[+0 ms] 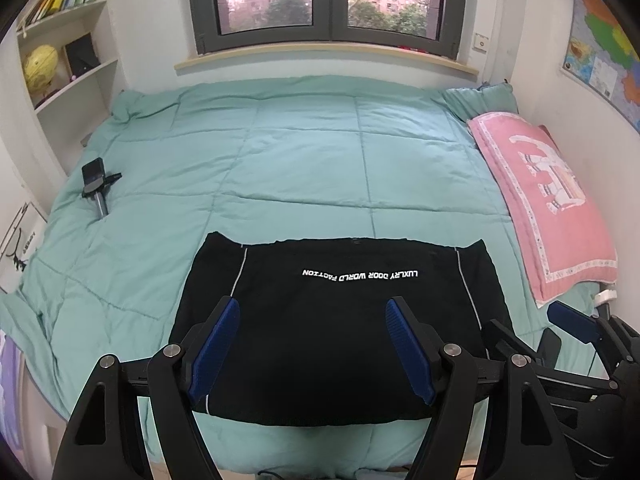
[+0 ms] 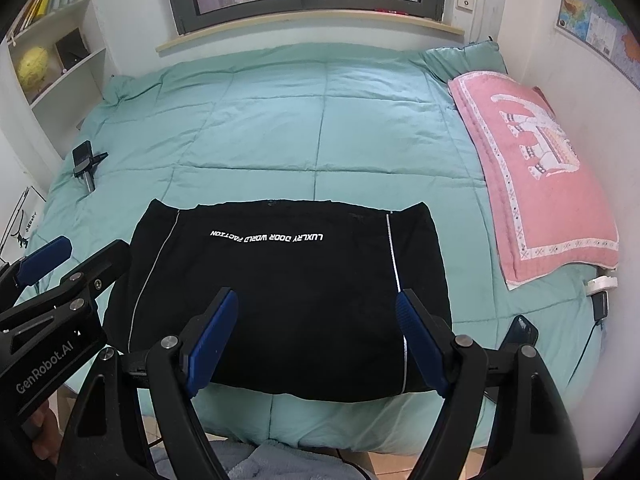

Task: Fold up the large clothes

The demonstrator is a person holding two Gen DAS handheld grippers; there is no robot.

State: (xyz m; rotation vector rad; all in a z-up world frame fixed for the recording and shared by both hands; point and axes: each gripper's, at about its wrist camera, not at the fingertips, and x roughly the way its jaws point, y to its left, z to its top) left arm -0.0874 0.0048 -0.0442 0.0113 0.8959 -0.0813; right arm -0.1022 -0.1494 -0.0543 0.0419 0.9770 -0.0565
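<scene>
Fingertips (image 2: 38, 436) only in right view

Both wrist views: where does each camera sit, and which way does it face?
Left wrist: on the left gripper, angled down over the black garment; right gripper at the right edge.
Right wrist: on the right gripper, same tilt; left gripper and fingers at the left edge.
Shared: garment, green quilt, pink pillow, window.
</scene>
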